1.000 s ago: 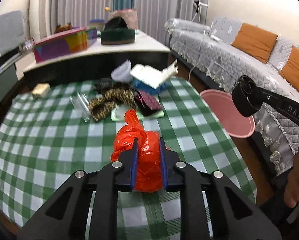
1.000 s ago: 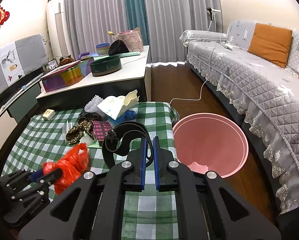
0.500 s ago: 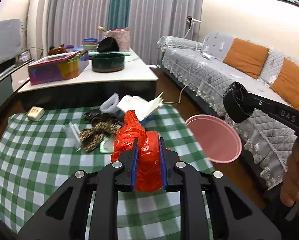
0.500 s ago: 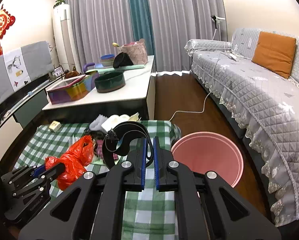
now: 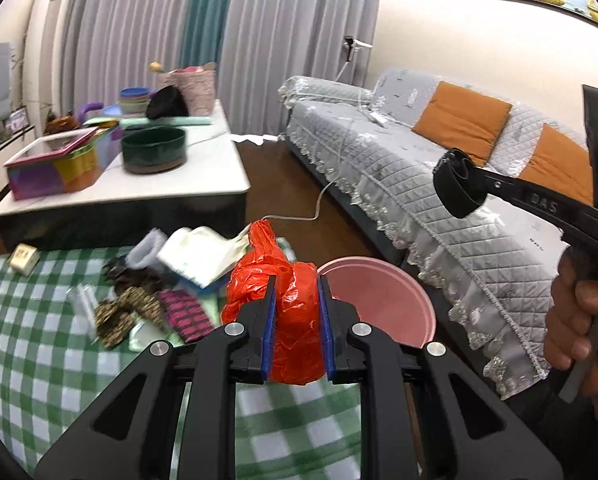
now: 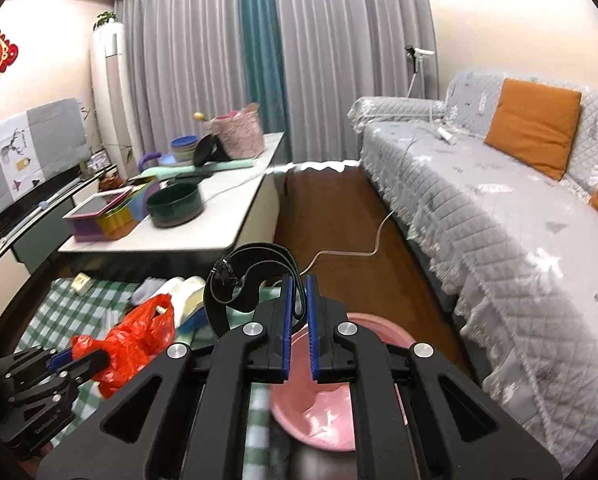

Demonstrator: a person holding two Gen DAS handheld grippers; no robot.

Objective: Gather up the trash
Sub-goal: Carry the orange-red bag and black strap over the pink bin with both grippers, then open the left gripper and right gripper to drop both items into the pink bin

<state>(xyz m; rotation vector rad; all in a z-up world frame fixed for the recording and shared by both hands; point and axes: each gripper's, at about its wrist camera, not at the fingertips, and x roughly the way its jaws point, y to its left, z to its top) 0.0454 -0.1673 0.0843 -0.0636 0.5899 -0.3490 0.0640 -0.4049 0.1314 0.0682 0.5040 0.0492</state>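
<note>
The left gripper [image 5: 295, 320] is clamped on the red bag [image 5: 295, 312], the right gripper [image 6: 297, 320] pinches the black strap [image 6: 251, 276]; the pink basin [image 6: 319, 412] sits directly below the right, nearer than the left

Both tongs have risen and swung toward the pink basin [image 5: 383, 300]; the red bag [image 5: 295, 320] and black strap [image 6: 255, 280] now hang near its rim.
</note>
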